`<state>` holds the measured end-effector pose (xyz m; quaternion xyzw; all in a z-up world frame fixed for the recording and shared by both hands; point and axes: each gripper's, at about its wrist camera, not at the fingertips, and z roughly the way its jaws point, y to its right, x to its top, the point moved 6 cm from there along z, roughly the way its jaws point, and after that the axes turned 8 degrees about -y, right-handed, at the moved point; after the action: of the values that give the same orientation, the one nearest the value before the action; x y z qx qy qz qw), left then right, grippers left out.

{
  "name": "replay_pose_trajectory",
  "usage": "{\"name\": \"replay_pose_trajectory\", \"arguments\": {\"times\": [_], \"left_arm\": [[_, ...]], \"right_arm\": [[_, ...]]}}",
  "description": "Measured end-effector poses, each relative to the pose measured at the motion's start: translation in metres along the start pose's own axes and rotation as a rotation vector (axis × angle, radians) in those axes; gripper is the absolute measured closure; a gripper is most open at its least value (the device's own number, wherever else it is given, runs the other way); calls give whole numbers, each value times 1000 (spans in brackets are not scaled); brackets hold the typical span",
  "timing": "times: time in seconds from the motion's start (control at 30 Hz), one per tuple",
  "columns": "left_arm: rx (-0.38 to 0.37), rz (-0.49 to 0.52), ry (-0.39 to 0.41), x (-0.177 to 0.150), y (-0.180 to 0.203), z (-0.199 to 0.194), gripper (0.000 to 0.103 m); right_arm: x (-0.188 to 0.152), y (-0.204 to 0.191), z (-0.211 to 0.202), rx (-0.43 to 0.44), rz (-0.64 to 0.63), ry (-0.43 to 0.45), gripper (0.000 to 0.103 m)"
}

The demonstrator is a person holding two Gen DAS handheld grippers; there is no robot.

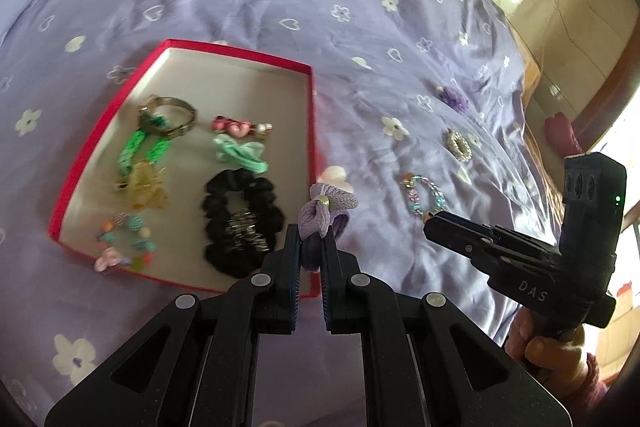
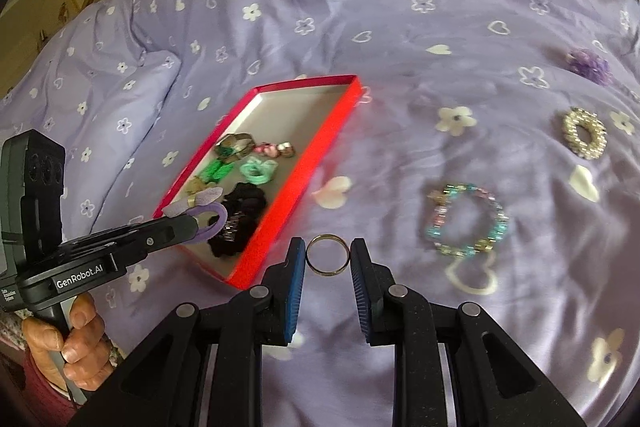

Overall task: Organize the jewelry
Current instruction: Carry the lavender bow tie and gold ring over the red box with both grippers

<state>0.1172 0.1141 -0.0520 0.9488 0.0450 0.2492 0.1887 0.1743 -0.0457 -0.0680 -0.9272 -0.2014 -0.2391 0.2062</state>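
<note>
On the purple flowered bedspread [image 2: 400, 27] sits a shallow red box [image 1: 312, 131], white inside and already holding a black scrunchie [image 1: 240, 223], a mint hair tie [image 1: 240, 155], a pink clip [image 1: 240, 126], a metal bangle [image 1: 170, 115] and some beads. The left gripper [image 1: 312, 251] is clenched on a lilac hair tie [image 1: 326, 211] with a knotted bow, held in the air at the box's near right corner. The right gripper [image 2: 327, 253] grasps a thin metal ring [image 2: 328, 254] upright between its blue pads, above the bedspread just beside the box. Still lying loose on the cover to the right are a pastel bead bracelet [image 2: 468, 219], a pearl hair tie [image 2: 584, 133] and a purple flower [image 2: 590, 65]. A hand [image 2: 68, 343] grips the left handle.
</note>
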Motion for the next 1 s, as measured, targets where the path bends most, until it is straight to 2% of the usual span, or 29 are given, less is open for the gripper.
{"name": "replay_pose_trajectory", "arguments": {"times": [0.63,1.0], "left_arm": [[60,-183,61,-10,-86,-32,96],[37,-235,30,-9,-113,-20,96]], "right_arm": [[13,-68,34,69,-105,-42,80],[29,-92,63,78,-146,-68,80]]}}
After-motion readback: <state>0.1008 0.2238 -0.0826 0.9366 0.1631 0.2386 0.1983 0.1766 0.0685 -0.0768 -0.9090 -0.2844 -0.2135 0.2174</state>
